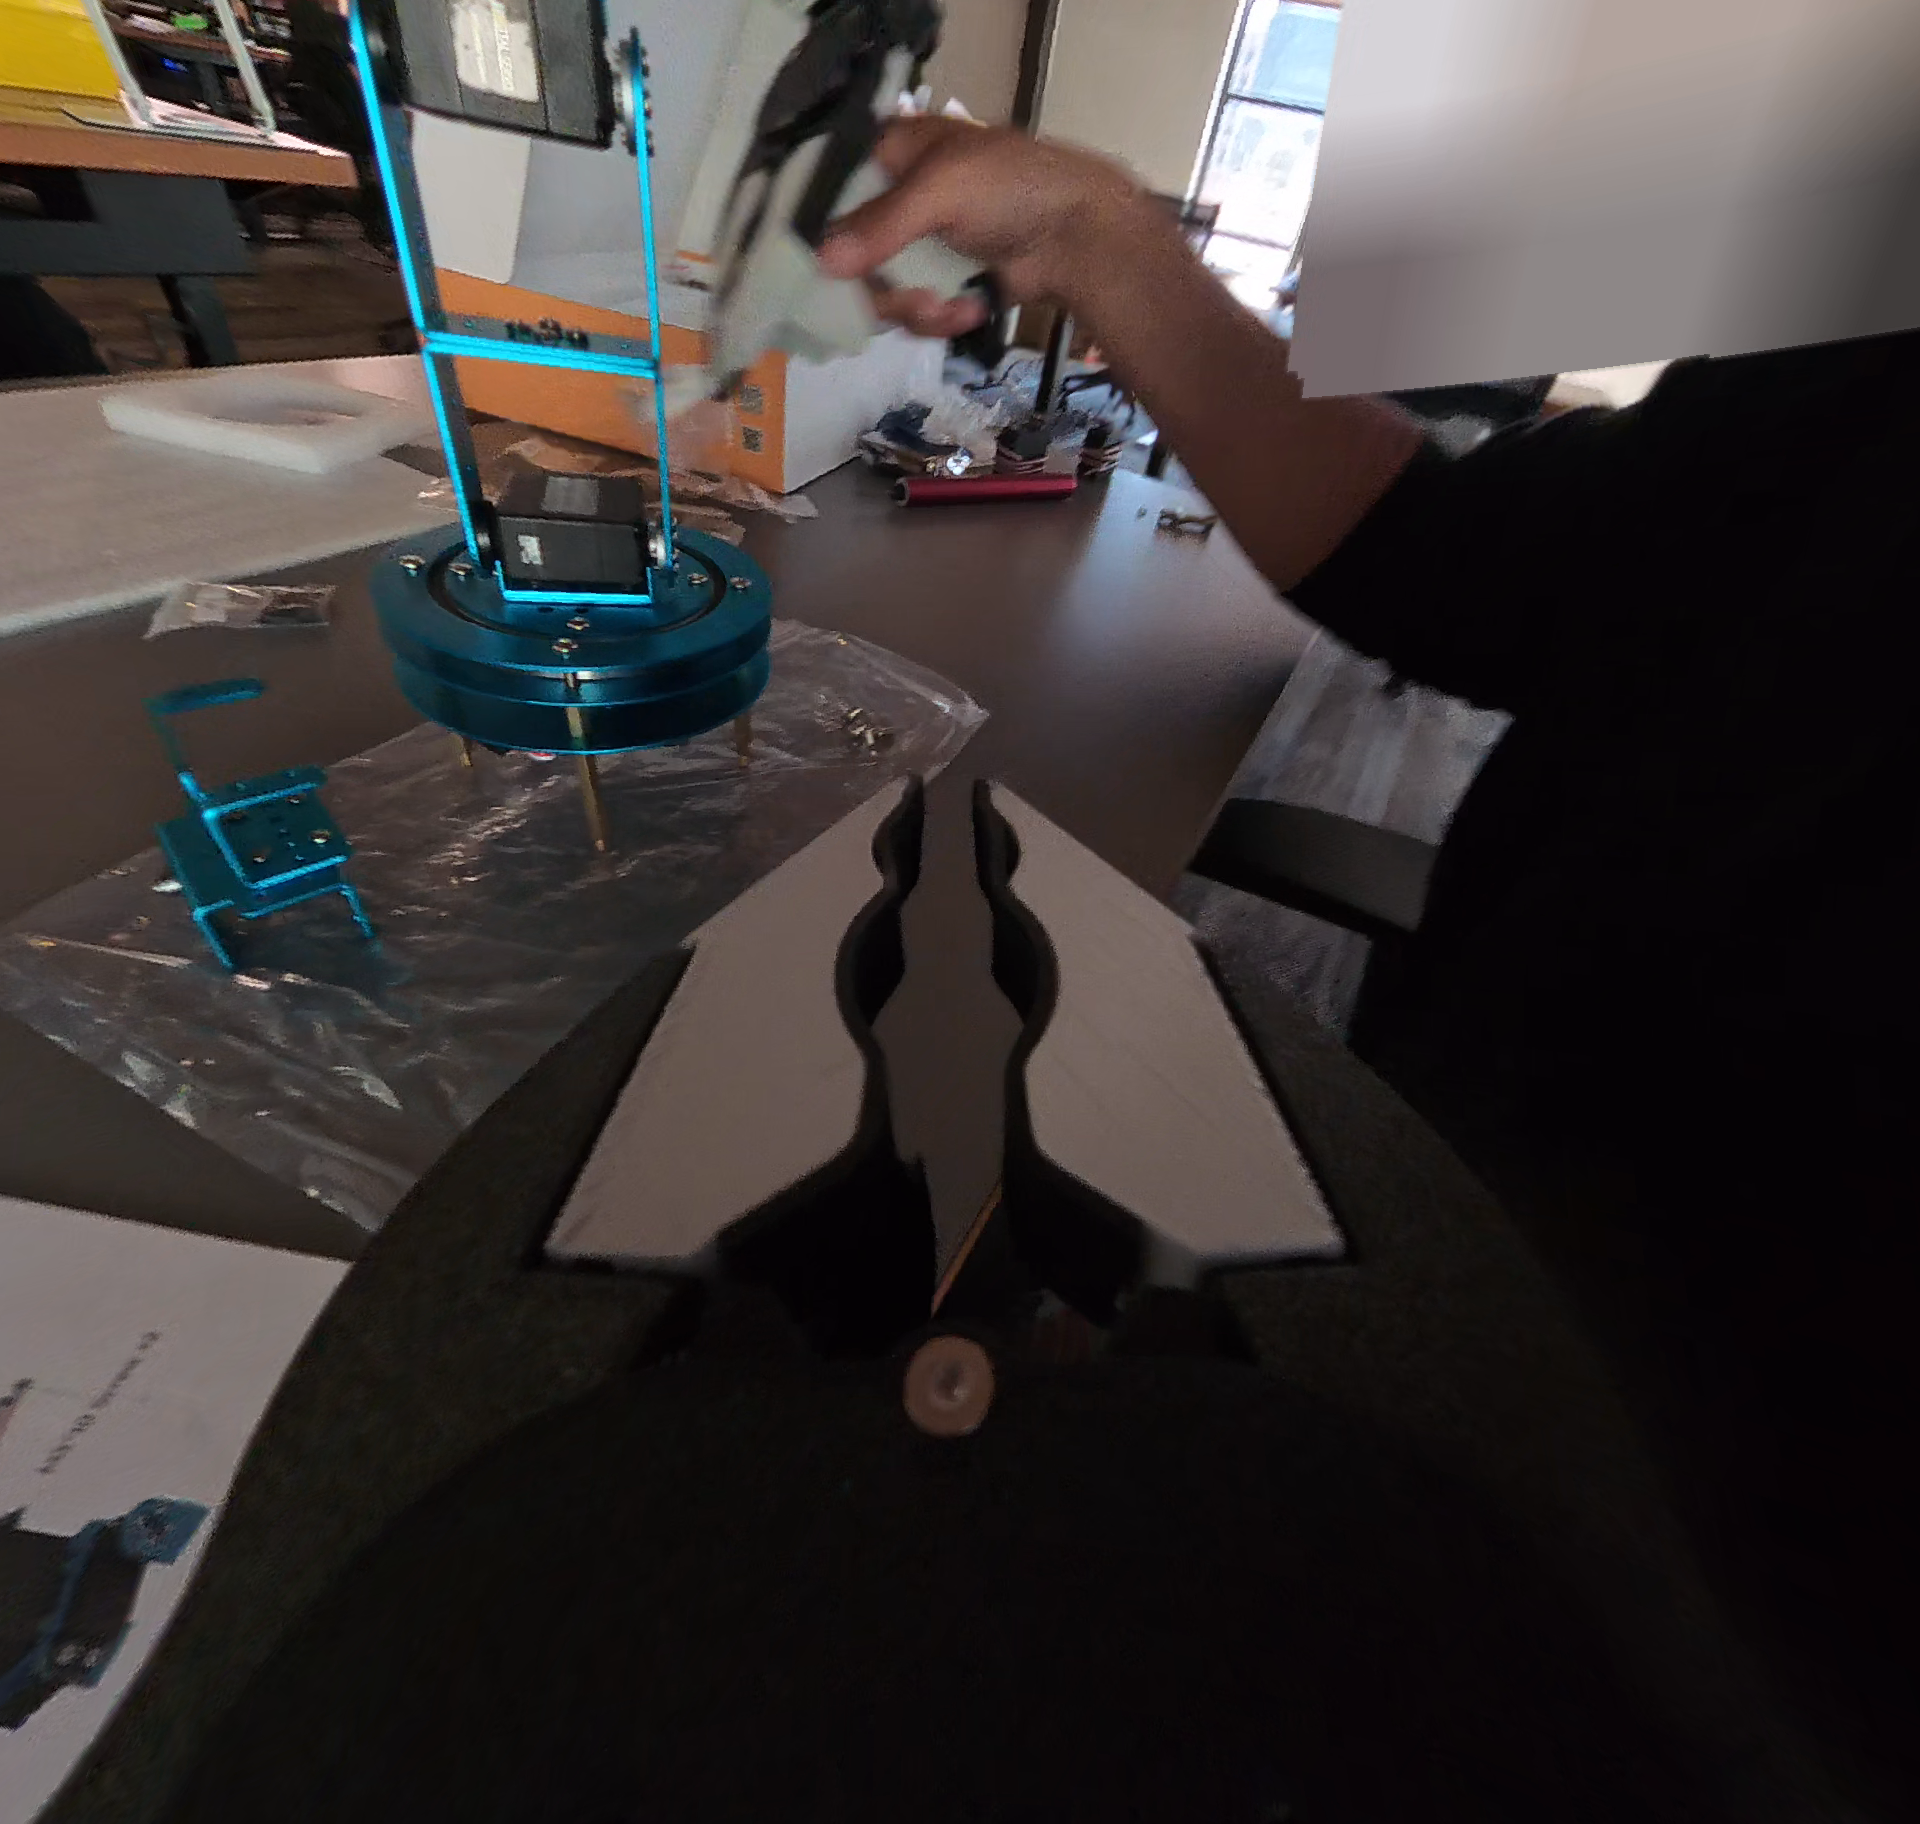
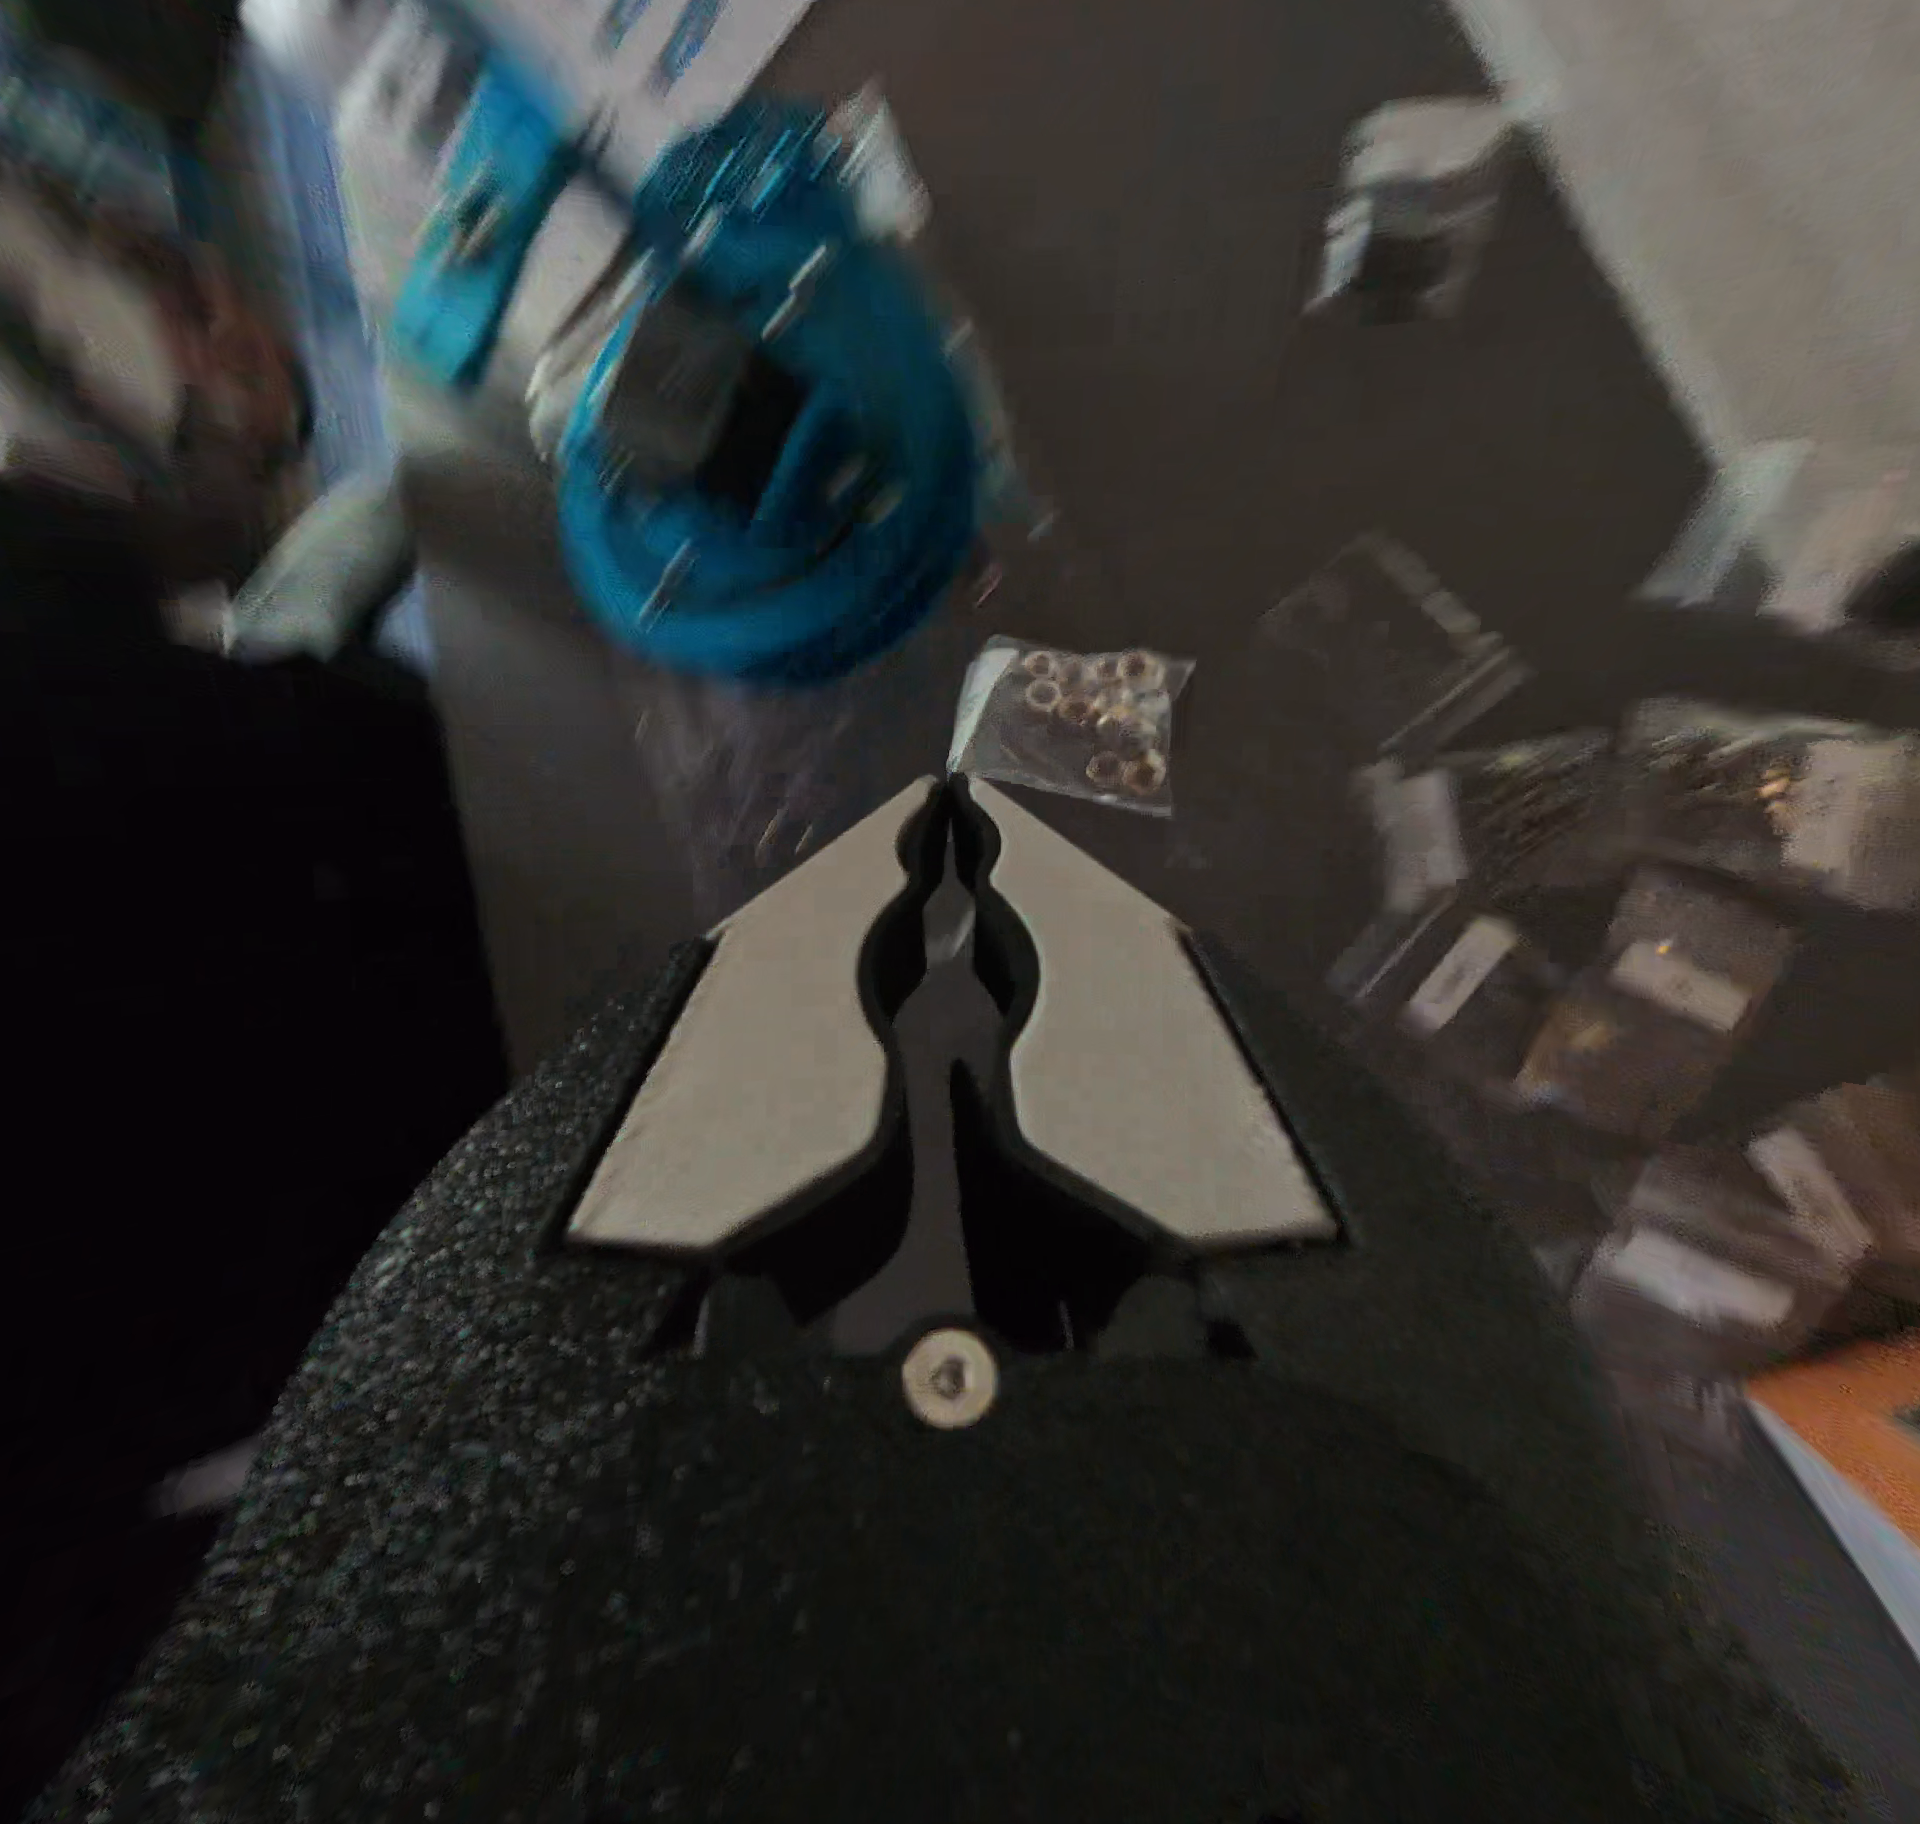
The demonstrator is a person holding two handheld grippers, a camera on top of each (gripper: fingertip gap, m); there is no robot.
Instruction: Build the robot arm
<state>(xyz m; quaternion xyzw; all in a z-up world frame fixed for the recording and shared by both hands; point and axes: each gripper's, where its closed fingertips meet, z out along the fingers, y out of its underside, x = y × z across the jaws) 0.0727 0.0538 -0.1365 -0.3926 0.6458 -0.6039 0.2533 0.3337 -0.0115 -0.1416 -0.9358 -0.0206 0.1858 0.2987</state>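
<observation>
In the right wrist view my right gripper (image 2: 951,787) is shut on the corner of a small clear plastic bag (image 2: 1081,725) holding several brass nuts. The bag hangs off the fingertips above the dark table, and it looks sharp while the background is blurred. A blue round base (image 2: 769,465) lies beyond it. In the left wrist view my left gripper (image 1: 948,792) is slightly open with nothing between the pads, low over the dark table (image 1: 1039,611). The blue base (image 1: 577,652), with a black servo and a tall blue bracket, stands to its upper left. A hand holds the right gripper (image 1: 790,216) beside the bracket.
A loose blue bracket (image 1: 249,829) lies on a crinkled clear plastic sheet (image 1: 416,943). An orange and white box (image 1: 727,392), a red cylinder (image 1: 987,488) and small parts sit at the back. A person's dark sleeve (image 1: 1610,735) fills the right. White paper (image 1: 125,1379) lies at lower left. Across from one pair of fingers to the other is roughly 30 cm.
</observation>
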